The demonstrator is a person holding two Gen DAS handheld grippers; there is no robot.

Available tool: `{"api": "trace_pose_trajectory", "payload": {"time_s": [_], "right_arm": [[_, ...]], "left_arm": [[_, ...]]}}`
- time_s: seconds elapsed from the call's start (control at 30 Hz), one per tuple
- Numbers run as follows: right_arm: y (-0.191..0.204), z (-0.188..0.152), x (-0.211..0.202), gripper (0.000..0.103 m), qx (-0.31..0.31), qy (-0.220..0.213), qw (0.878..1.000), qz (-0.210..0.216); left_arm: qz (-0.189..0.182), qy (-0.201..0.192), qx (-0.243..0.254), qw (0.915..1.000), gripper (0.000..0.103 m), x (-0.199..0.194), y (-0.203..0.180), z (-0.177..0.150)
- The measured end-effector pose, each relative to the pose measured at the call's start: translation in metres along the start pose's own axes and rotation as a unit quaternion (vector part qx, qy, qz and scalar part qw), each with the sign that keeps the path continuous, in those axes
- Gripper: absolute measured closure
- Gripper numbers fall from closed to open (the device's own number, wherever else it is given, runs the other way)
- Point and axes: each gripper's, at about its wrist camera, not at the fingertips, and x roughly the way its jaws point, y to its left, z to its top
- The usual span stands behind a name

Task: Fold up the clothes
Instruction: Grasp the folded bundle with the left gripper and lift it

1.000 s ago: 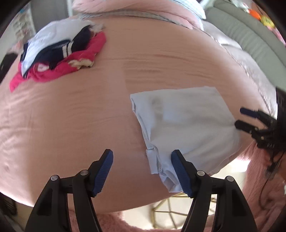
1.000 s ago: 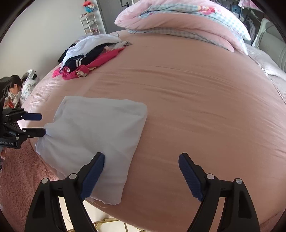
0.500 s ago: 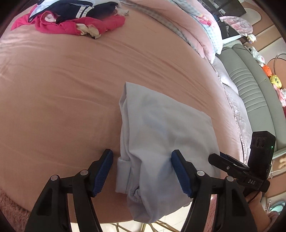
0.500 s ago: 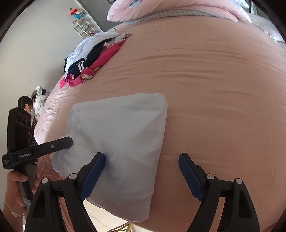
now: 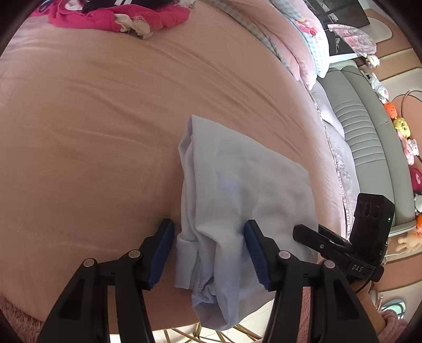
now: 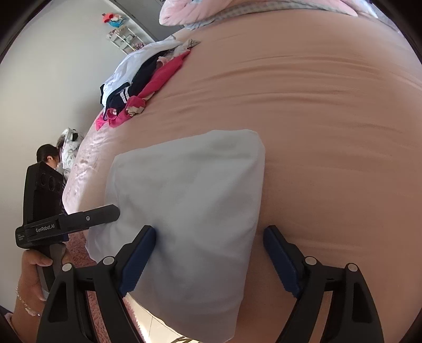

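Observation:
A folded pale blue garment lies at the near edge of the pink bed, its lower end hanging over the edge. My left gripper stands open astride the garment's left corner, blue pads on either side of the bunched cloth. My right gripper is open too, straddling the garment's right corner. Each gripper shows in the other's view: the right one at the cloth's right edge, the left one at its left edge.
A heap of pink, navy and white clothes lies at the far side of the bed. Pillows sit at the head, and a grey padded headboard with plush toys to the right. A person is by the wall.
Both grippers have come forward and down onto the garment's near corners, and the cloth now sits between each pair of open fingers. The garment itself has not moved.

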Motion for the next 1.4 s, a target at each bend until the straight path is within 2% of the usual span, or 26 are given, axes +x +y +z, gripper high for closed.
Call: {"api": "trace_pose_trajectory", "payload": {"time_s": [0.03,0.07,0.2,0.37,0.5,0.67,0.77,0.8,0.87,0.9,0.93,1.0,1.07,1.13,1.23,1.3,1.33,1.4], "right_arm": [[0.003,0.0,0.001,0.036,-0.006,-0.001,1.0,0.003],[0.005,0.0,0.0,0.036,-0.009,-0.005,1.0,-0.004],[0.004,-0.002,-0.008,0.052,-0.006,-0.018,1.0,-0.008],[0.018,0.0,-0.017,0.06,-0.036,-0.028,0.998,-0.039],[0.029,0.002,-0.03,0.065,-0.044,-0.048,0.997,-0.038],[0.044,0.005,-0.043,0.066,-0.071,-0.056,0.995,-0.049],[0.039,0.004,-0.036,0.066,-0.071,-0.039,0.995,-0.065],[0.034,0.004,-0.032,0.065,-0.063,-0.032,0.995,-0.068],[0.024,0.003,-0.027,0.065,-0.046,-0.019,0.997,-0.062],[0.021,0.002,-0.026,0.064,-0.045,-0.018,0.997,-0.06],[0.019,0.002,-0.025,0.062,-0.045,-0.016,0.997,-0.059],[0.017,0.001,-0.023,0.059,-0.047,-0.014,0.997,-0.062],[0.015,0.002,-0.021,0.059,-0.045,-0.01,0.997,-0.064],[0.012,0.002,-0.019,0.055,-0.042,-0.008,0.997,-0.065],[0.004,0.003,-0.017,0.046,-0.033,-0.005,0.997,-0.066],[-0.001,0.003,-0.017,0.045,-0.024,-0.002,0.998,-0.059],[-0.004,0.002,-0.018,0.044,-0.018,0.0,0.999,-0.051],[-0.004,0.001,-0.015,0.042,-0.02,0.008,0.999,-0.041]], "left_arm": [[-0.008,-0.003,-0.001,1.0,0.073,0.0,-0.002,-0.001],[-0.017,-0.005,-0.003,0.9998,0.074,0.0,-0.004,-0.002],[0.025,-0.021,0.056,0.9979,0.077,-0.004,-0.028,-0.008],[0.042,-0.04,0.08,0.9951,0.08,-0.009,-0.047,-0.011],[0.05,-0.058,0.097,0.9924,0.081,-0.013,-0.064,-0.014],[0.066,-0.065,0.114,0.9891,0.081,-0.009,-0.078,-0.019],[0.078,-0.062,0.093,0.9907,0.08,-0.004,-0.067,-0.016],[0.081,-0.06,0.083,0.9914,0.078,-0.004,-0.06,-0.015],[0.056,-0.04,0.055,0.9961,0.075,-0.002,-0.044,-0.012],[0.054,-0.031,0.044,0.9971,0.067,0.0,-0.04,-0.01],[0.064,-0.03,0.044,0.9965,0.059,-0.001,-0.039,-0.01],[0.078,-0.038,0.055,0.9947,0.055,-0.005,-0.041,-0.009],[0.076,-0.032,0.052,0.9952,0.052,-0.005,-0.041,-0.009],[0.063,-0.019,0.044,0.9968,0.051,0.001,-0.038,-0.008],[-0.001,0.006,0.01,0.9999,0.051,0.009,-0.031,-0.01],[0.001,0.006,0.014,0.9999,0.05,0.014,-0.03,-0.012],[0.003,0.005,0.016,0.9999,0.046,0.017,-0.029,-0.014],[-0.016,-0.002,-0.005,0.9999,0.044,0.025,-0.026,-0.014]]}}
